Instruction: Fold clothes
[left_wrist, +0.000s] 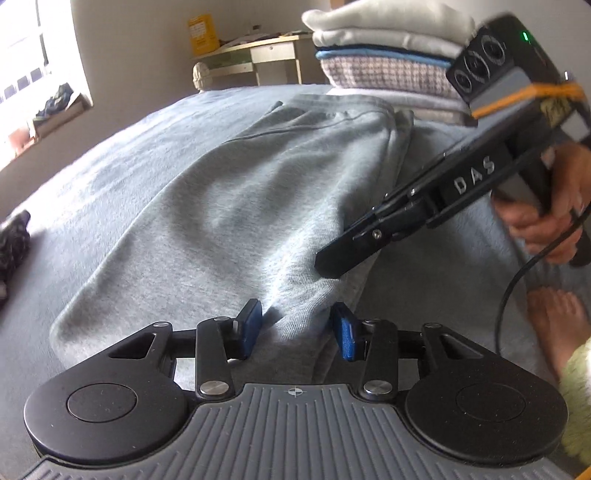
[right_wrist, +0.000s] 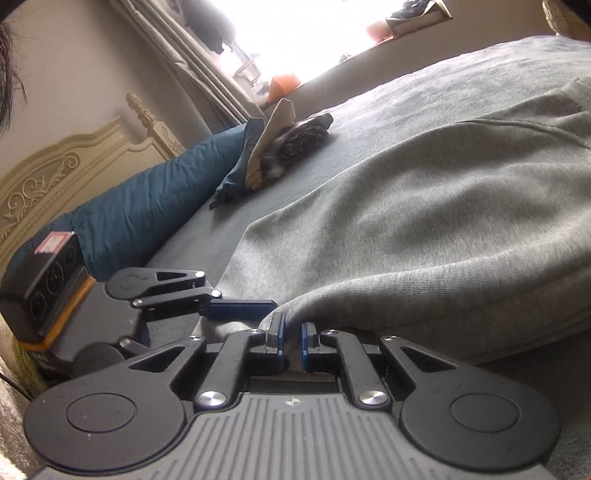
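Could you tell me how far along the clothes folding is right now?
Done: a stack of folded clothes sits on the bed. In hand: the right gripper pinches the grey garment; the left gripper straddles its edge, open. Left: crumpled clothes.

The near hem of the grey sweatpants ran down behind the left gripper, so its edge there could not be seen. The right gripper showed side-on in the left wrist view, and the gap between its fingers was hidden. The stack of folded clothes was cut off by the top edge and partly covered by the right gripper's body. A dark garment was cropped by the left edge. The yellow notice on the far wall was too small to read. The window was blown out to white.
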